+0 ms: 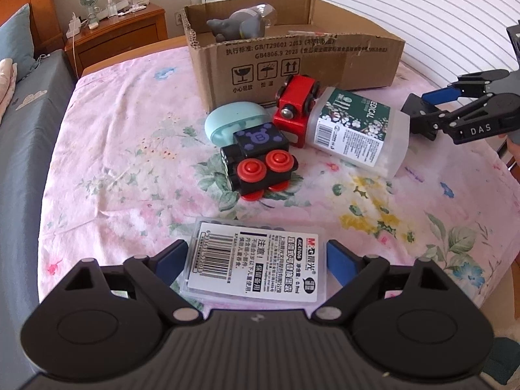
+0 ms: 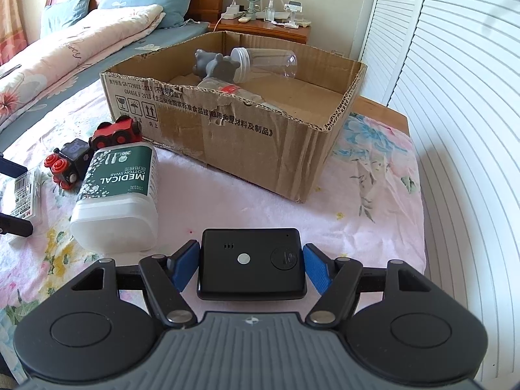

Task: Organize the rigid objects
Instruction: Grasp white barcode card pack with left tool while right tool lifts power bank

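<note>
My left gripper (image 1: 256, 260) is open around a clear plastic case with a white label (image 1: 256, 263) lying on the floral cloth; gaps show at both fingers. My right gripper (image 2: 252, 265) is open around a black flat device (image 2: 252, 265), its blue pads close to the sides, small gaps visible. The right gripper also shows in the left wrist view (image 1: 422, 110). A cardboard box (image 2: 247, 136) holds a grey figure (image 2: 213, 65) and clear bottles (image 2: 263, 61). Outside it lie a cotton swab tub (image 1: 357, 130), a red toy car (image 1: 294, 107), a black toy car (image 1: 260, 159) and a mint case (image 1: 234, 123).
The table edge (image 2: 390, 110) lies behind the box on the right. A bed (image 2: 65, 48) runs along the left. A nightstand (image 1: 117, 32) with a fan stands at the back. Louvered doors (image 2: 455, 130) line the right side.
</note>
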The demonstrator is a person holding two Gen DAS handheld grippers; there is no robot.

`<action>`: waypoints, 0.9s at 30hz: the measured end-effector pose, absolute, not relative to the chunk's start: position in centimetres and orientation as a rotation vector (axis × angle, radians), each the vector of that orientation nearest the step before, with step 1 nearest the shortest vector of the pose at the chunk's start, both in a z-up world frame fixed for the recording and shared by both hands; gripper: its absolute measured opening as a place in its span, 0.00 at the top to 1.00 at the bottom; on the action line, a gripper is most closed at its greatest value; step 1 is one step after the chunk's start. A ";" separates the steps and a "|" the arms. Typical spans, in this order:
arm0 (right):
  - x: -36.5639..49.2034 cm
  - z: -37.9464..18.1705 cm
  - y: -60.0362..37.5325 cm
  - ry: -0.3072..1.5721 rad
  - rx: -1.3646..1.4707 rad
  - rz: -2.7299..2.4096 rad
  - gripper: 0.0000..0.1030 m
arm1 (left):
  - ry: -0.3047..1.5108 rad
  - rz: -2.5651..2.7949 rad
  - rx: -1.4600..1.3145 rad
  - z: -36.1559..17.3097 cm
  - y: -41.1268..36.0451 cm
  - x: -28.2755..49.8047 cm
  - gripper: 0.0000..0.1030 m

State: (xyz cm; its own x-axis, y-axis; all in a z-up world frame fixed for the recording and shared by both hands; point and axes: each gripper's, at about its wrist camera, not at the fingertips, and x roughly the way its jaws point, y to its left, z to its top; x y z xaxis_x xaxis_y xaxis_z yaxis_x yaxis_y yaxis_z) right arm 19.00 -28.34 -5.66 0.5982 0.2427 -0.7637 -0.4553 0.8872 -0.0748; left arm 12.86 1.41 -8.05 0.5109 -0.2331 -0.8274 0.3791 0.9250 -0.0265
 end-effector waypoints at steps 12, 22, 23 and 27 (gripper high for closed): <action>18.2 -3.0 -28.5 0.816 -0.285 0.422 0.28 | 0.930 -0.425 0.209 -4.4 1.9 13.5 0.13; 18.5 1.7 -28.0 0.732 -0.285 0.454 0.28 | 0.820 -0.490 0.278 0.9 0.0 17.6 0.13; 18.8 2.0 -27.9 0.724 -0.285 0.456 0.28 | 0.806 -0.495 0.278 1.3 -0.4 18.3 0.13; 19.7 3.2 -27.4 0.697 -0.286 0.462 0.28 | 0.758 -0.500 0.289 2.4 -2.0 21.5 0.13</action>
State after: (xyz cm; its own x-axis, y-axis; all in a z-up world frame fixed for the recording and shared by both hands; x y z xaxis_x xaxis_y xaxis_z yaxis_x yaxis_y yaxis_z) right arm 19.70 -27.44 3.18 0.6725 0.3107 -0.6717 -0.4974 0.8618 -0.0994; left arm 21.48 -2.02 2.38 0.6178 -0.3264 -0.7154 0.5296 0.8452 0.0718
